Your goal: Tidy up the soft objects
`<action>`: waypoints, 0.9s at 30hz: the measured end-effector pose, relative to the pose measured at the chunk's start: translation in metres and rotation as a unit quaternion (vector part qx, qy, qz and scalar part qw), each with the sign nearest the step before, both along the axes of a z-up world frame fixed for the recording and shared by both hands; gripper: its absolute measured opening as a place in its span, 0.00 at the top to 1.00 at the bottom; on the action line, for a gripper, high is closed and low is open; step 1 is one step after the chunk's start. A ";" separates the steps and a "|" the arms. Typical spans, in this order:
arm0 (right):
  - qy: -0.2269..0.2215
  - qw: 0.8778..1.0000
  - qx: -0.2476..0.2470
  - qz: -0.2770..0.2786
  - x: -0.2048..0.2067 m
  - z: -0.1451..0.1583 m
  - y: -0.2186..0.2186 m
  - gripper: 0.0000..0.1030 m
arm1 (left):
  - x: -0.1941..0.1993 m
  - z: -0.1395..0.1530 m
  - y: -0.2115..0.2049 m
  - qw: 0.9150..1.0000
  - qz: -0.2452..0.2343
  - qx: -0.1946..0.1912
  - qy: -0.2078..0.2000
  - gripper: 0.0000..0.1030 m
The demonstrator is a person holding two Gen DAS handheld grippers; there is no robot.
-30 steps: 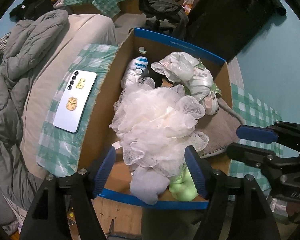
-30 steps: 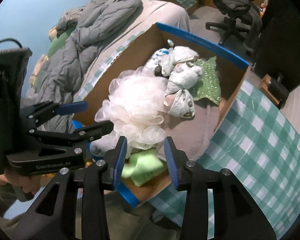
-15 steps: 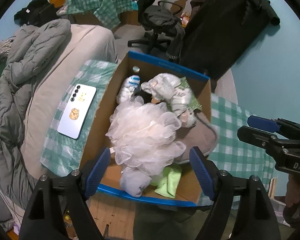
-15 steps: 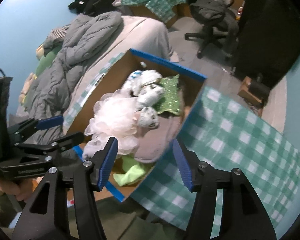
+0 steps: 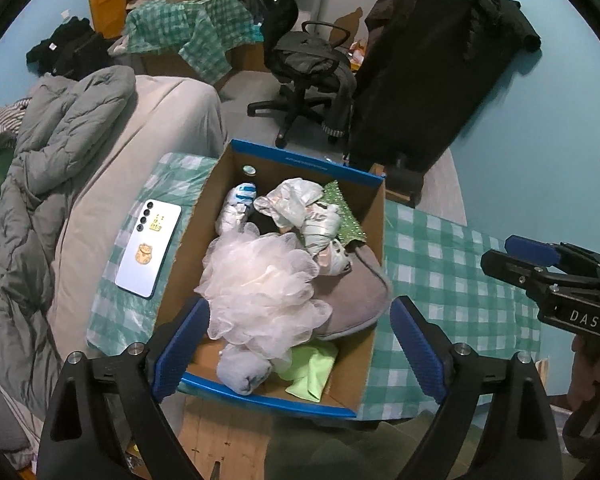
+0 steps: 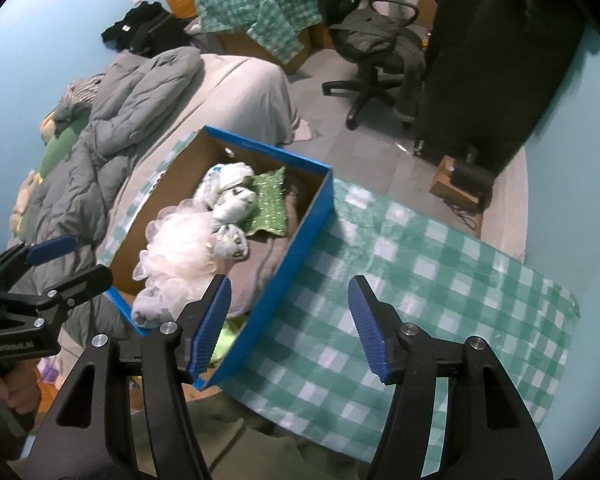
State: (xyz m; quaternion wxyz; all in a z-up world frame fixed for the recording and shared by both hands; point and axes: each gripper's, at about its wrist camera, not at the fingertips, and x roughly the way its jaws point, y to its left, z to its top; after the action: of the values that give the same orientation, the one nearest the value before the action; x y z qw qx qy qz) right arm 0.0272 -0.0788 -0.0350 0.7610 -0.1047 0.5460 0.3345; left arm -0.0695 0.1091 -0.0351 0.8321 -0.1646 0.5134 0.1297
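Checked cloth (image 6: 420, 280) under cardboard box (image 5: 374, 216); frilly pale-pink mesh pouf (image 5: 260, 288) inside; both tools released, empty.

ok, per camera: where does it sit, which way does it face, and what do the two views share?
Left wrist: rides the left gripper, looking steeply down into the cardboard box; its own open blue pads frame the box, and the right gripper shows at the right edge.
Right wrist: rides the right gripper, tilted down over the box's side wall and the checked cloth; its pads are open and empty, and the left gripper shows at the left edge.
Shared: the box, the white mesh pouf, the cloth, the office chair.
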 end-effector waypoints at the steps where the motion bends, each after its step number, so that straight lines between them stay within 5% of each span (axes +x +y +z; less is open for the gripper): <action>1: -0.002 1.000 0.000 -0.003 0.000 0.001 -0.003 0.41 | 0.000 0.002 -0.002 1.000 -0.001 0.003 -0.002 0.10; 13: -0.013 0.999 -0.001 -0.037 0.005 0.014 -0.033 0.41 | 0.006 0.023 -0.035 0.998 -0.029 0.043 -0.022 0.10; 27: -0.017 0.999 -0.002 -0.042 0.011 0.016 -0.049 0.41 | 0.012 0.025 -0.051 0.998 -0.031 0.047 -0.015 0.10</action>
State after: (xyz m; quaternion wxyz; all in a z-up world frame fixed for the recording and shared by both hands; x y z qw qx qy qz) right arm 0.0379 -0.1275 -0.0187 0.7834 -0.0890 0.5376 0.2989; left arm -0.0577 0.0586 -0.0100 0.8501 -0.1109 0.4992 0.1257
